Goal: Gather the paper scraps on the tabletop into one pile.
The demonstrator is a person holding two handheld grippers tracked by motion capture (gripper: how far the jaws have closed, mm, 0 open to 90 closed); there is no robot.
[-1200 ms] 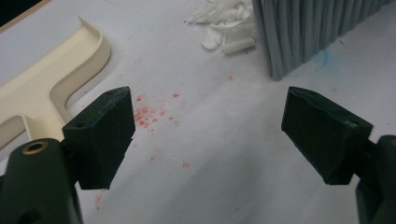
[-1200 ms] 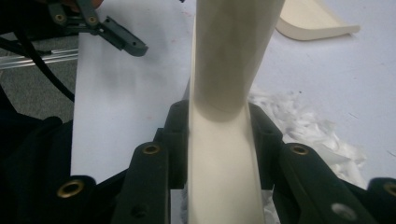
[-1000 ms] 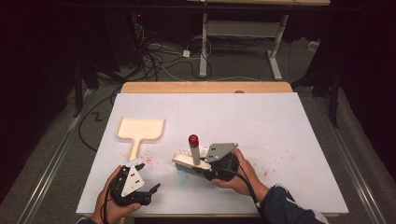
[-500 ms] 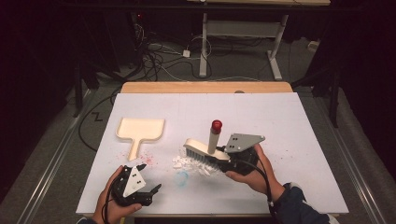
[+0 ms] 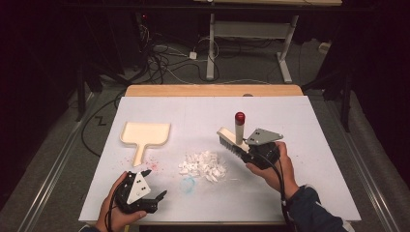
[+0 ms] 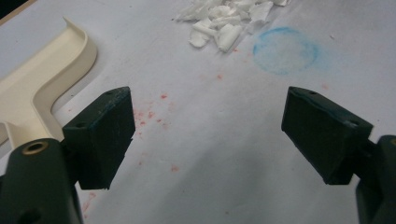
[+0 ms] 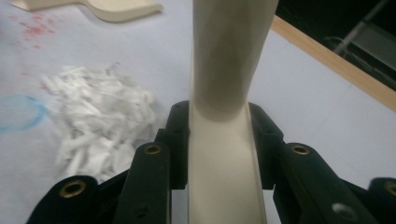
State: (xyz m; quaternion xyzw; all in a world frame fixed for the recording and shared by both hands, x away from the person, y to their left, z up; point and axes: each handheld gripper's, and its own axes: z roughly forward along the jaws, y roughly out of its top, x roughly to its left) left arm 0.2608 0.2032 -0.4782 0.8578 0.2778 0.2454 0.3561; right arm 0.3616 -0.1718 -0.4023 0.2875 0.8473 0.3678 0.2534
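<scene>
The right gripper [image 5: 249, 151] pinches the cream hand brush [image 5: 231, 137] by its body, red-tipped handle upright, to the right of the pile of white scraps [image 5: 203, 166]. The left gripper [image 5: 157, 199] has its jaws spread wide with nothing between, near the table's [image 5: 314, 125] front edge, below the cream dustpan [image 5: 144, 135].

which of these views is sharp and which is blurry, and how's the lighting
High view: the white table sheet is evenly lit, the room behind nearly black, detail soft. Left gripper view: sharp on the open black left gripper and the blue chalk ring. Right gripper view: the pile of white scraps is blurred, and the cream brush handle in the right gripper is shaded and soft.
</scene>
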